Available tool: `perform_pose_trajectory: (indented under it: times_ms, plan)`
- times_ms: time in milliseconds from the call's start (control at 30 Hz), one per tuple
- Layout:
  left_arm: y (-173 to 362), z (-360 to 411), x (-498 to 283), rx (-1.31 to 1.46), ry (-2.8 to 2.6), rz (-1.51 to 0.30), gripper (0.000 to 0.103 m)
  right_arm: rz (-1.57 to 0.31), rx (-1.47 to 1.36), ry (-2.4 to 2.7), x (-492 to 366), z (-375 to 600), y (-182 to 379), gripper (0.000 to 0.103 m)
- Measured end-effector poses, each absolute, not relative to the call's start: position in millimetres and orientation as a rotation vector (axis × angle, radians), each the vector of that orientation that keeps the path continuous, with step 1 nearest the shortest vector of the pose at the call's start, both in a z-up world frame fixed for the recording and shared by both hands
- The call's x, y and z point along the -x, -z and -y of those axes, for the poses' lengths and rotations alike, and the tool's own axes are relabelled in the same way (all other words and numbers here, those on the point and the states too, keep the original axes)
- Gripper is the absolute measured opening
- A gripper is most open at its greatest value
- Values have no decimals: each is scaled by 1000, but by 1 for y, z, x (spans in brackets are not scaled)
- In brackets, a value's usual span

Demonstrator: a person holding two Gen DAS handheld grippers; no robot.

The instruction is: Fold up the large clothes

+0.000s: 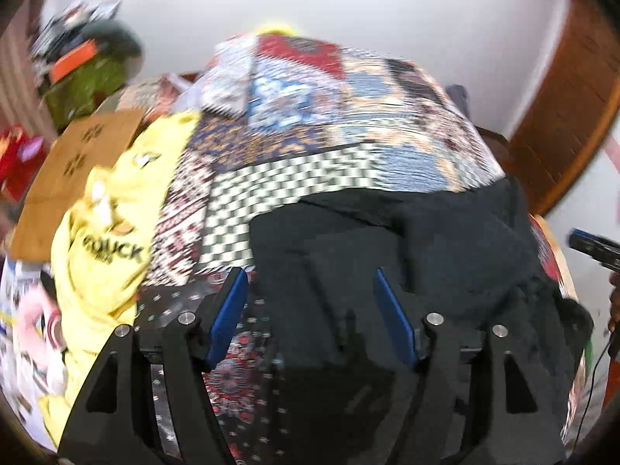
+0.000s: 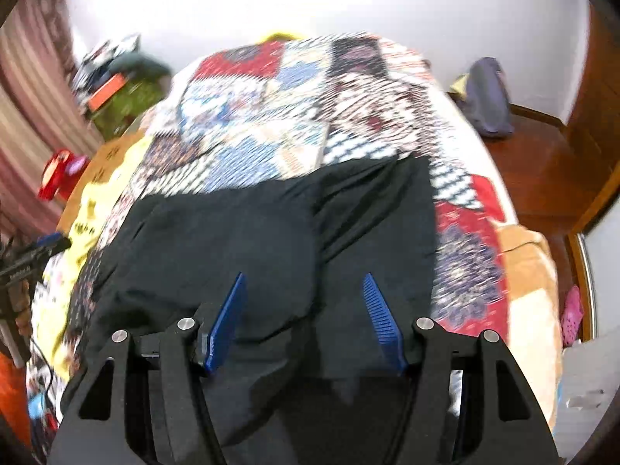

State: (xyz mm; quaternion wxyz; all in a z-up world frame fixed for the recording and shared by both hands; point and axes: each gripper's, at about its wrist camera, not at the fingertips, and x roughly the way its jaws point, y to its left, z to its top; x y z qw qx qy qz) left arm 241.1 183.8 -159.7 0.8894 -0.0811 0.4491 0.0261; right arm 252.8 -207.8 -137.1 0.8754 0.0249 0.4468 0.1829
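Observation:
A black garment (image 1: 407,240) lies spread flat on a patchwork bedspread (image 1: 310,116). My left gripper (image 1: 310,271) hovers over the garment's near left edge, where black cloth meets the quilt. Its blue pads (image 1: 228,310) stand apart and nothing is pinched between them. In the right wrist view the same black garment (image 2: 252,232) fills the middle, with a fold line running up its centre. My right gripper (image 2: 304,275) hangs above the near part of the garment. Its blue pads (image 2: 381,321) are spread wide, and no cloth is caught between them.
A crumpled yellow shirt (image 1: 104,240) lies on the bed to the left of the black garment, beside a cardboard box (image 1: 77,162). Clutter with a green bundle (image 1: 89,85) sits at the far left. A wooden floor (image 2: 542,170) and a purple-grey bag (image 2: 488,97) are to the right.

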Motion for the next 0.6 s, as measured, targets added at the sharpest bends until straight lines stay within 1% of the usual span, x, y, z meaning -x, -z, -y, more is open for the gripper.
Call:
perform_pose_trajectory:
  times_ms: [167,400,533,600]
  plan:
    - [195,-223,-251,348,-62,-999,67,-957,-115,-282,-280,239,152,59]
    - [259,-240,-268,575,-7,-1099,67,-1110,-267,-188,-315,276,208,59]
    - [281,-245,-277,697,39,-1097,67,-1188,-337,-208,-328,279,236,59]
    - [289,-246,-281,747,45,-1094,67,-1192,-360,-221,-331,277,240,59]
